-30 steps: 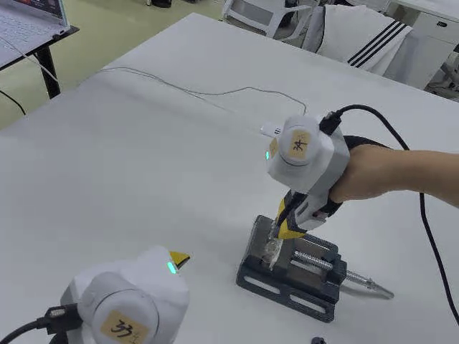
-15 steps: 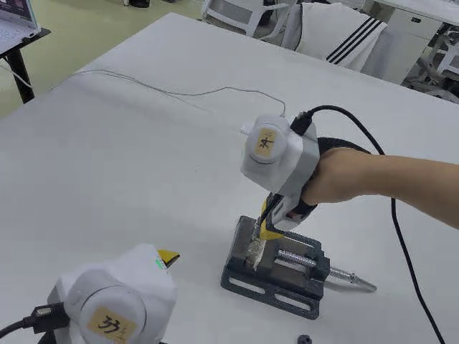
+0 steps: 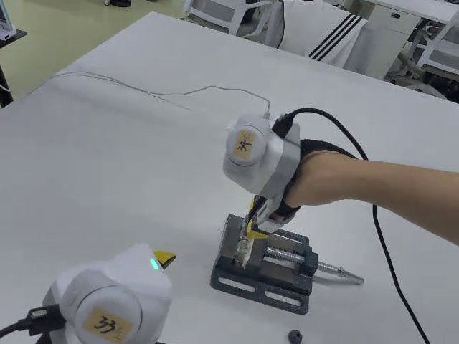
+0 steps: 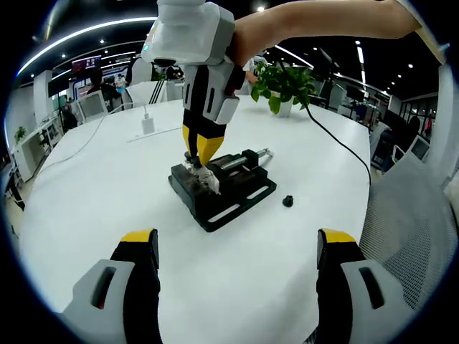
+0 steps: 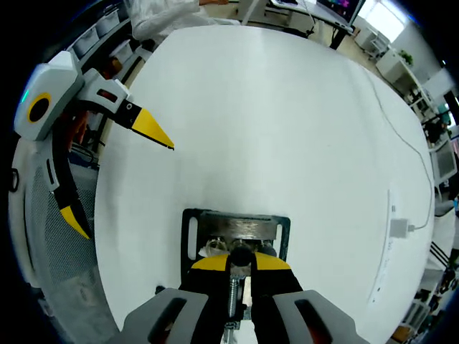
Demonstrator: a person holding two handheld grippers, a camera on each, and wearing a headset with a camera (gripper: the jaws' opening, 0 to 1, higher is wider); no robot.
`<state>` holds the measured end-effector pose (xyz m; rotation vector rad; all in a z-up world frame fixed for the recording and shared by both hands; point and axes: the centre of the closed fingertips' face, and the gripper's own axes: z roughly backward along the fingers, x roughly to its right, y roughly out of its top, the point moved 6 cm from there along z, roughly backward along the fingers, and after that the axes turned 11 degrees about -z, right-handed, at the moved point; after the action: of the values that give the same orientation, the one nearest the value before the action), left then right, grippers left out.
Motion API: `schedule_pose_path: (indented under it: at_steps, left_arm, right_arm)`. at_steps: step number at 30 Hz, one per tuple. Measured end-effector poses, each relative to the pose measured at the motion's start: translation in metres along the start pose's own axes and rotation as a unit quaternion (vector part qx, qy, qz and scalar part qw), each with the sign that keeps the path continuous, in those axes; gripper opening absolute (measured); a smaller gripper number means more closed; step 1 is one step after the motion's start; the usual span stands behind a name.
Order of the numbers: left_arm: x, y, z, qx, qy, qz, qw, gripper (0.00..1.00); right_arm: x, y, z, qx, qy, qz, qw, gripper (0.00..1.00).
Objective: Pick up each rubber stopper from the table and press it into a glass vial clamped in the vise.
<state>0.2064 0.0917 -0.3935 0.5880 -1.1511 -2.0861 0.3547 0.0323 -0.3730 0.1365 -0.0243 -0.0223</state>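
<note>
My right gripper (image 3: 251, 233) points down over the black vise (image 3: 237, 281), held by a hand. In the right gripper view its yellow-tipped jaws (image 5: 242, 264) are shut on a dark rubber stopper (image 5: 241, 254) at the top of the glass vial (image 5: 214, 248) clamped in the vise (image 5: 237, 226). The vial (image 3: 243, 250) stands upright between the vise jaws. A second black stopper (image 3: 294, 335) lies on the table in front of the vise. My left gripper (image 4: 237, 247) hovers open and holds nothing, well short of the vise (image 4: 229, 197) and the loose stopper (image 4: 287, 201).
The white table (image 3: 129, 165) has wide free room to the left. A thin white cable (image 3: 165, 93) runs across its far part. The vise screw handle (image 3: 341, 272) sticks out to the right. Chairs stand past the far edge.
The head camera has shifted, so the scene sits further left and lower. The right gripper stays on the vial top, and the left gripper stays open at the lower left.
</note>
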Motion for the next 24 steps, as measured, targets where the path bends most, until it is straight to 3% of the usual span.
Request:
schedule_pose_path:
  at_steps: [7, 18, 24]
  left_arm:
    - [-0.0028, -0.0026, 0.0025, -0.003, 0.004, 0.002, 1.0, 0.9]
    - [-0.0019, -0.0028, 0.0017, -0.003, 0.001, 0.003, 1.0, 0.89]
    - [-0.0023, -0.0034, 0.0025, -0.004, 0.001, 0.001, 1.0, 0.89]
  right_arm:
    - [0.0027, -0.0021, 0.0001, 0.011, 0.013, 0.016, 0.9997, 0.07]
    - [0.0014, -0.0002, 0.0001, 0.011, 0.009, 0.033, 0.9994, 0.08]
    - [0.005, 0.0002, 0.0064, 0.026, 0.005, 0.025, 0.9993, 0.18]
